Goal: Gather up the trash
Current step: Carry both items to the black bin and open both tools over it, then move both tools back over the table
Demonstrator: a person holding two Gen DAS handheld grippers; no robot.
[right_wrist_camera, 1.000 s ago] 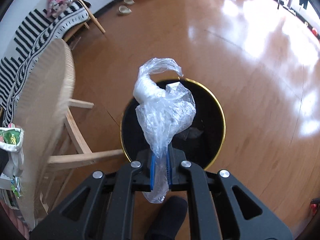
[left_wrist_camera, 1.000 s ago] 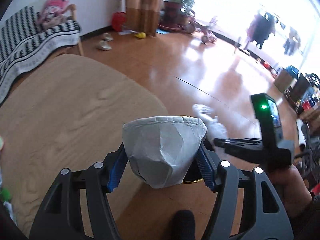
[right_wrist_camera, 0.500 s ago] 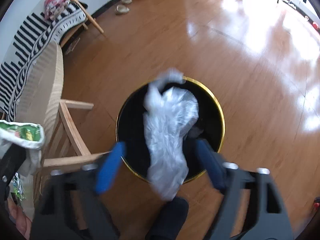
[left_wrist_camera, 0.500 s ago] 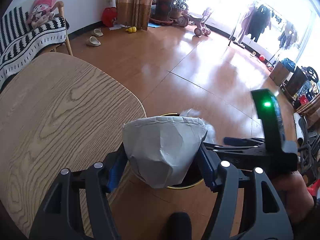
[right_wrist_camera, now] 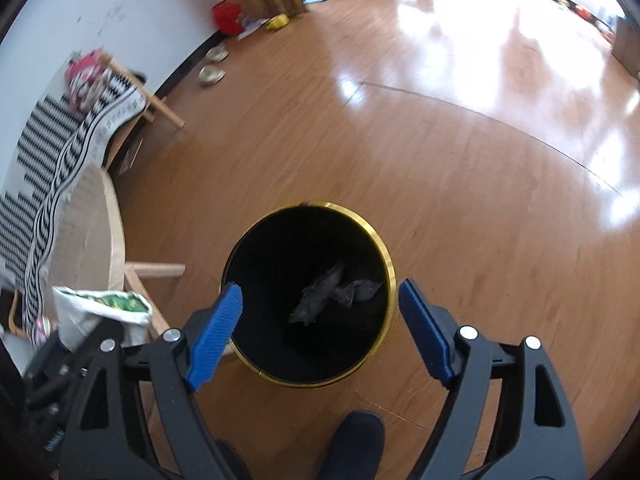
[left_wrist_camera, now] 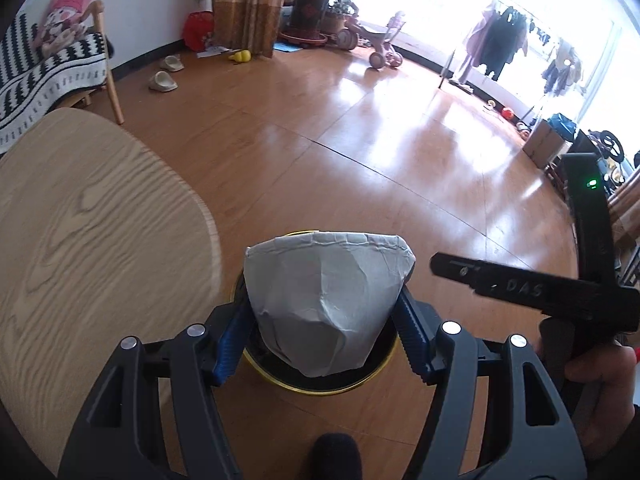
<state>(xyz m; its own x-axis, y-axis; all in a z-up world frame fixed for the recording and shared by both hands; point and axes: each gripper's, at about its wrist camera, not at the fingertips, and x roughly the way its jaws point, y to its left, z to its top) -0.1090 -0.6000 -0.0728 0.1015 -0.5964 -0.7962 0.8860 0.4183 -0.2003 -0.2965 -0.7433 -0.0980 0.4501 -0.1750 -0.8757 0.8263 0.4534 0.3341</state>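
My left gripper [left_wrist_camera: 324, 304] is shut on a crumpled white paper cup [left_wrist_camera: 324, 296], its blue pads pressing both sides. The cup hangs just above a black bin with a gold rim [left_wrist_camera: 320, 390] on the floor, beside the wooden table [left_wrist_camera: 80, 240]. In the right wrist view my right gripper [right_wrist_camera: 320, 290] stands open over the bin's rim [right_wrist_camera: 384, 248] with nothing between its fingers. A clear plastic bag [right_wrist_camera: 316, 304] lies at the bottom of the bin. The same paper cup [right_wrist_camera: 100, 308] shows at the left, printed green inside.
A bench with a striped blanket [left_wrist_camera: 44, 76] stands against the wall behind the table. Slippers [left_wrist_camera: 162, 80], potted plants [left_wrist_camera: 308, 4], a tricycle [left_wrist_camera: 380, 48] and a clothes rack [left_wrist_camera: 500, 44] sit far across the wooden floor. A dark shoe toe [right_wrist_camera: 356, 436] is near the bin.
My right gripper opened and the plastic bag fell into the bin, then the gripper drew back and rolled. My left gripper carried the cup off the table's edge to above the bin.
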